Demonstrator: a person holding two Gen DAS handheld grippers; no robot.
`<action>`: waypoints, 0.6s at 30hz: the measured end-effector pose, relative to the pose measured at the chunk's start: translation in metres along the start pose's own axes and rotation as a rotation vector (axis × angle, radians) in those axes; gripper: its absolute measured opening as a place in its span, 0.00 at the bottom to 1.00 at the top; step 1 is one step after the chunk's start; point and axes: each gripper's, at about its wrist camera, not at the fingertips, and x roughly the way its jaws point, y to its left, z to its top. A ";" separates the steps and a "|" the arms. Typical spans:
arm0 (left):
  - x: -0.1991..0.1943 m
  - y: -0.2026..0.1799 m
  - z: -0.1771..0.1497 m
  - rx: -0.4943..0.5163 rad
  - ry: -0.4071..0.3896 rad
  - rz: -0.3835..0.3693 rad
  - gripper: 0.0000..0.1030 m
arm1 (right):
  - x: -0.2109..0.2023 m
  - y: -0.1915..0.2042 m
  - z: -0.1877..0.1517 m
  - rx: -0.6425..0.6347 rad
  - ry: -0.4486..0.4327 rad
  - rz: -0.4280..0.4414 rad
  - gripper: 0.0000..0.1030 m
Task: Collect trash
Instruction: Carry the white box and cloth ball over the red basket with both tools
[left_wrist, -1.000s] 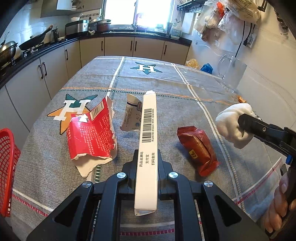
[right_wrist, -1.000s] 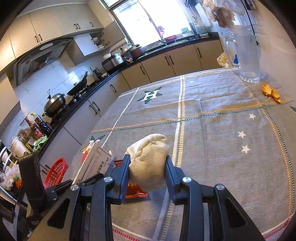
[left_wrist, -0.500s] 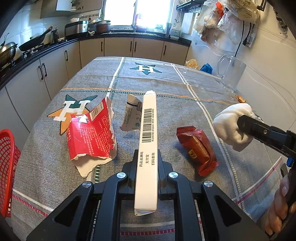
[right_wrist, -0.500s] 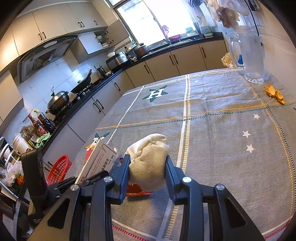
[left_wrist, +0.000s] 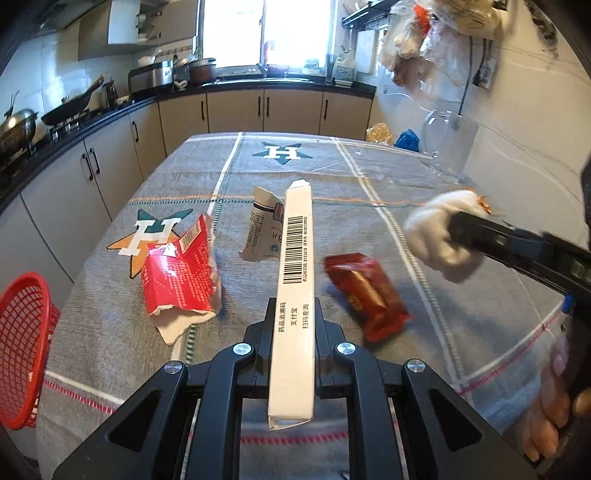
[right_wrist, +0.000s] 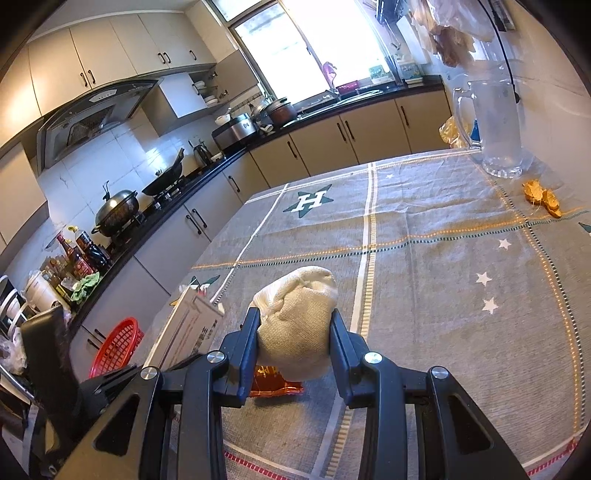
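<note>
The left gripper (left_wrist: 293, 325) has its jaws clamped on a long white carton (left_wrist: 294, 295), barcode face up, which runs from 6 o'clock toward 12 and is held clear above the desk (left_wrist: 332, 173). The right gripper (right_wrist: 293, 343) has its jaws closed on a balled white cloth (right_wrist: 297, 325), also lifted off the grey tablecloth; in the left wrist view that cloth (left_wrist: 437, 236) shows at 3 o'clock with the black fingers (left_wrist: 491, 240) pinching it.

On the desk below the carton, a torn red packet (left_wrist: 177, 277) lies at 9 o'clock, a crumpled white label wrapper (left_wrist: 264, 229) sits just left of the carton's far end at 11 o'clock, and a red snack wrapper (left_wrist: 365, 291) lies at 3 o'clock. That wrapper (right_wrist: 275, 384) peeks out under the cloth in the right wrist view.

A red basket (left_wrist: 22, 350) hangs off the desk edge at 8 o'clock. A clear pitcher (right_wrist: 493, 125) stands at the far right corner, at 1 o'clock, with orange scraps (right_wrist: 541, 195) near it on the cloth.
</note>
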 end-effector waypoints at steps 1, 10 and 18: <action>-0.006 -0.003 -0.001 0.006 -0.004 -0.001 0.13 | -0.001 0.000 0.000 -0.004 -0.007 -0.005 0.37; -0.061 -0.001 -0.011 -0.006 -0.052 0.005 0.13 | -0.008 0.003 0.007 0.001 -0.027 -0.006 0.37; -0.091 0.028 -0.022 -0.056 -0.082 0.032 0.13 | -0.032 0.051 -0.007 -0.065 -0.025 0.063 0.37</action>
